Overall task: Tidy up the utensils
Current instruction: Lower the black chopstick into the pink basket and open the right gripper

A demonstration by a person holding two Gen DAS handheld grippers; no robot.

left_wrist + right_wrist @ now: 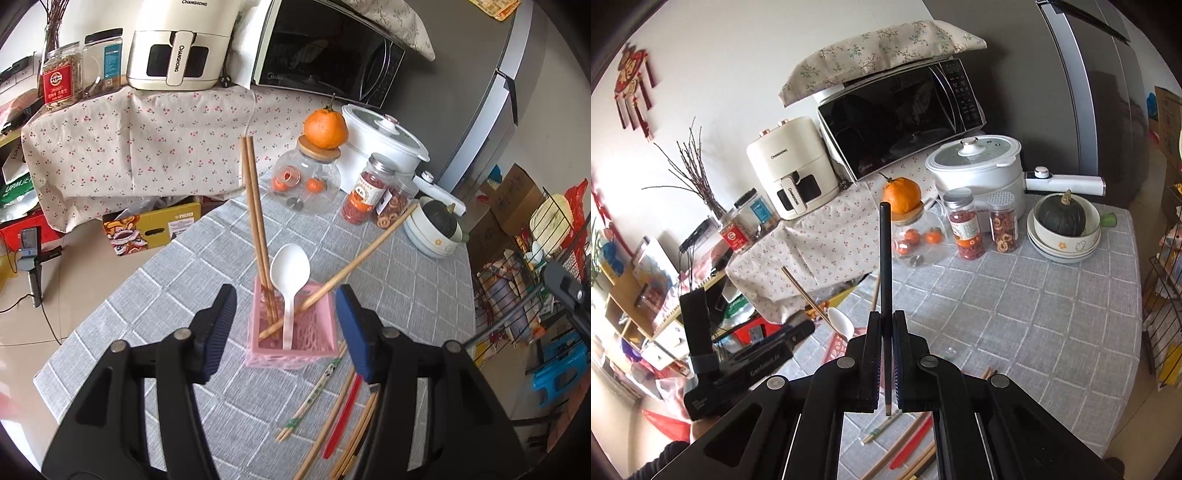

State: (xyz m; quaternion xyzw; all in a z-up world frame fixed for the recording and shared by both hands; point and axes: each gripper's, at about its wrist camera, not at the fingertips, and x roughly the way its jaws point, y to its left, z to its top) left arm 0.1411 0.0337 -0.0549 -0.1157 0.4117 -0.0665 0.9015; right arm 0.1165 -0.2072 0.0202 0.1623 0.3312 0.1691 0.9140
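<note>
A pink lattice utensil holder (295, 334) stands on the grey checked tablecloth (399, 291). It holds a pair of brown chopsticks (255, 221), a white spoon (290, 273) and a slanted light wooden chopstick (364, 254). My left gripper (286, 325) is open, its fingers on either side of the holder. Loose chopsticks and a red stick (341, 417) lie on the cloth near the right finger. In the right wrist view my right gripper (886, 332) is shut on a black chopstick (885, 258), held upright above the table. The holder (840, 349) is mostly hidden behind the left gripper.
At the table's far side stand a glass jar with an orange on top (306, 184), two snack jars (364, 194), a white electric pot (380, 147) and stacked bowls holding a dark squash (439, 225). A microwave (328, 55) and air fryer (177, 48) stand behind. A wire rack (546, 266) stands at the right.
</note>
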